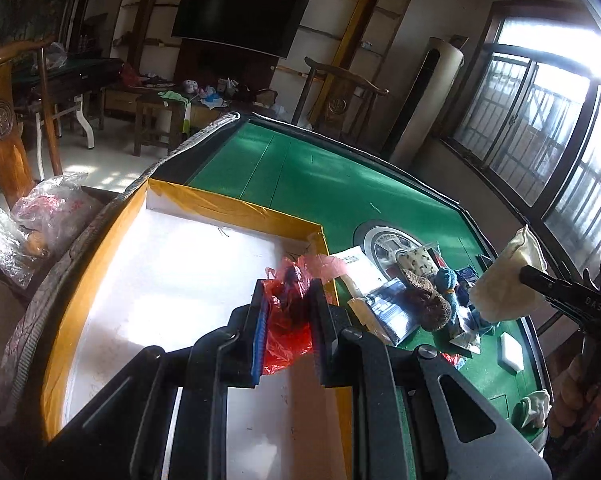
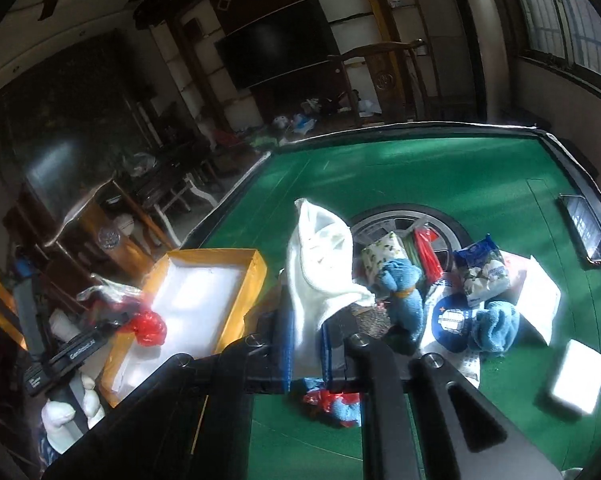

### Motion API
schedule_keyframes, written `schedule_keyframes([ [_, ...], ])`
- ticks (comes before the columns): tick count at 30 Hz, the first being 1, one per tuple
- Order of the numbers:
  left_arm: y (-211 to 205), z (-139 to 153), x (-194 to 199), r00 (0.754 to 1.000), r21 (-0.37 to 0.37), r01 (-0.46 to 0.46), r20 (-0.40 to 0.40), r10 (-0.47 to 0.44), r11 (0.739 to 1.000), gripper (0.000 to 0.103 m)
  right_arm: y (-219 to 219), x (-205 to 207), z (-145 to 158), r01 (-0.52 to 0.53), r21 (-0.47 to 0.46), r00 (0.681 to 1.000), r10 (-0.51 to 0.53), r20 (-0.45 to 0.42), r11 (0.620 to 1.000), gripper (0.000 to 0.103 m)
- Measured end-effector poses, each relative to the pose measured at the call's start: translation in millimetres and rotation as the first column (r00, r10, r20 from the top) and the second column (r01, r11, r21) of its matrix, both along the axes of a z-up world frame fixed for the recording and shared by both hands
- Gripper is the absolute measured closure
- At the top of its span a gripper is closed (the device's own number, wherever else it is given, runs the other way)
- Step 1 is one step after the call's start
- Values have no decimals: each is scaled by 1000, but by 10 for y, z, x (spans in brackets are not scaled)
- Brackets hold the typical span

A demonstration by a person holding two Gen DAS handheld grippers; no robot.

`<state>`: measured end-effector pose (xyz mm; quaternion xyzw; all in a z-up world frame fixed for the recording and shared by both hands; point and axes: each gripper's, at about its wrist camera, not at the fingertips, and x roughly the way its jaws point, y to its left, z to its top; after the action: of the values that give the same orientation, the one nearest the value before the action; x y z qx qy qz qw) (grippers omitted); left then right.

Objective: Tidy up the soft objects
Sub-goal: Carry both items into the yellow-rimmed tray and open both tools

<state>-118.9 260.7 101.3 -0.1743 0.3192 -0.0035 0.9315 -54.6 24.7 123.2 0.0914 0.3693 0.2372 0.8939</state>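
We carry two soft things toward the box, one in each claw.

The crumpled red plastic bag [image 1: 286, 320] hangs pinched in our left claw [image 1: 287, 308] over the white floor of the yellow-rimmed box [image 1: 236, 200] at the worktop's left edge; next we judge it needs only letting go. The limp cream cloth [image 2: 320, 272] droops from our right claw [image 2: 308, 340], pressed together on it, above the pile right of the box on the green worktop [image 2: 380, 172], with blue socks [image 2: 404, 284] left there.

One yellow-rimmed box [image 2: 256, 258], one white cloth [image 2: 320, 264], two blue cloths [image 2: 404, 280], one red bag [image 1: 286, 312].
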Motion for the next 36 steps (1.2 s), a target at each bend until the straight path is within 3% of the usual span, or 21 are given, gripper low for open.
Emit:
schedule_keyframes([
  [3, 73, -75, 256, 999, -2, -10, -40, 10, 1000, 87, 516, 149, -172, -129, -6, 990, 128, -62, 992, 93],
  [8, 239, -301, 672, 992, -66, -22, -126, 14, 998, 87, 1262, 467, -527, -265, -68, 957, 254, -139, 962, 93],
  [14, 366, -513, 1000, 981, -73, -58, -189, 43, 996, 85, 1833, 764, -842, -334, -156, 931, 300, -210, 929, 93],
  [19, 457, -593, 1057, 975, -114, -85, -213, 59, 990, 76, 2067, 940, -1002, -348, -204, 920, 291, -263, 915, 90],
  [21, 470, -551, 1038, 977, -129, -81, -207, 53, 988, 55, 2086, 995, -1028, -334, -211, 924, 275, -267, 919, 82],
  [23, 483, -491, 999, 980, -131, -86, -188, 60, 988, 47, 2096, 1015, -979, -302, -210, 937, 248, -247, 930, 64],
  [30, 634, -285, 780, 982, -145, -154, -132, 135, 977, 46, 1642, 823, -621, -238, -138, 967, 221, -127, 961, 60],
  [34, 539, -139, 598, 986, -155, -146, -104, 131, 977, 45, 991, 537, -398, -131, -101, 991, 130, -9, 986, 43],
  [36, 406, -41, 497, 991, -146, -117, -78, 107, 982, 36, 634, 388, -375, -59, -101, 997, 63, 35, 993, 41],
])
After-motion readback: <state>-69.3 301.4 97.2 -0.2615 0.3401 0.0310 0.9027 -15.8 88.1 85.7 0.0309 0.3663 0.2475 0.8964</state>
